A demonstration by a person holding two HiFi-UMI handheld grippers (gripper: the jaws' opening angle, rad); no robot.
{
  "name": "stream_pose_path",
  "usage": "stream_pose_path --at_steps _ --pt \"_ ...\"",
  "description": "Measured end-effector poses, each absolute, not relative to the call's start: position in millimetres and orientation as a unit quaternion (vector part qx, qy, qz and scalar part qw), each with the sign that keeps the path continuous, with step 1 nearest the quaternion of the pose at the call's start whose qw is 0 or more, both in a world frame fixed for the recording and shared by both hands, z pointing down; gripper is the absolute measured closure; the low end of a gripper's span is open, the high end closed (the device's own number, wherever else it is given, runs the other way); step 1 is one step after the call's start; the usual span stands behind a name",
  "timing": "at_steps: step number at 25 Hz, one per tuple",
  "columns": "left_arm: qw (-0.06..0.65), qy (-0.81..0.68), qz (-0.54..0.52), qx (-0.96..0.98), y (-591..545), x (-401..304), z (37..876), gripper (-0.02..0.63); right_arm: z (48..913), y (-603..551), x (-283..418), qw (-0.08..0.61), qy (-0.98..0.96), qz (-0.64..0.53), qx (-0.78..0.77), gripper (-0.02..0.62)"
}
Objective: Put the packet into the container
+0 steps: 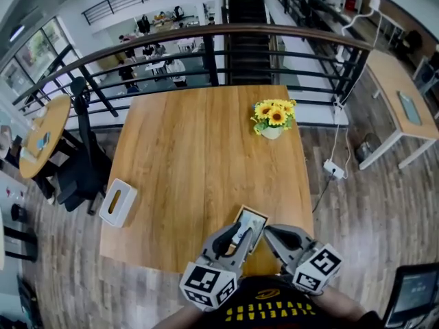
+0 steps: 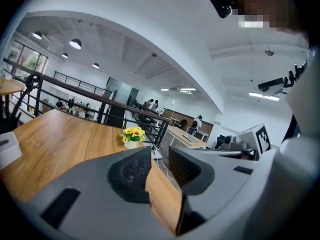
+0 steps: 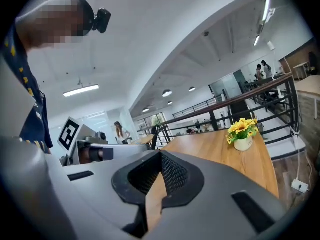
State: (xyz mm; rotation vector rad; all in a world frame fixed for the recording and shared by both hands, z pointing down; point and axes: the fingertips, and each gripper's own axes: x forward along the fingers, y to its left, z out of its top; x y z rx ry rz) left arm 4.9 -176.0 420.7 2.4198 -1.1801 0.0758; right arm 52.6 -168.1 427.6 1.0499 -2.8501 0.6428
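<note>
- Head view: both grippers hang close in front of the person's body, above the near edge of the wooden table [image 1: 192, 156], and neither one carries anything.
- The left gripper [image 1: 238, 237] has its jaws spread. In the left gripper view only the table top shows through the gap of the left gripper [image 2: 160, 156].
- The right gripper [image 1: 273, 233] has its jaws pressed together at the tips, with nothing pinched between them, as the right gripper view shows [image 3: 160, 156].
- 1 small rectangular thing with a pale rim and a darker inside lies on the table just beyond the left gripper's tips. I take it for the container [image 1: 255, 218].
- The packet cannot be picked out as a separate thing. It may lie inside that rim, but the frame is too small to tell.
- My reading is that no placing is in hand. The work is either done or not begun.
- Any next move calls first for a look down to find the packet.
- Yellow flowers [image 1: 273, 118] and a tissue box [image 1: 118, 201] stand well apart from all this.
</note>
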Motion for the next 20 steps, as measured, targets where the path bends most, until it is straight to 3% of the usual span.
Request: stream_pose_path --at_steps 5,20 --pt "0.197 -0.428 -0.002 0.882 -171.6 4.1 391.3 0.604 402.6 -166.9 59.4 0.008 -0.919 0.162 0.36 0.586" --pt "0.204 -0.419 0.013 0.885 -165.6 12.5 404.4 0.606 382.0 -158.5 52.8 -0.026 -0.927 0.131 0.352 0.586"
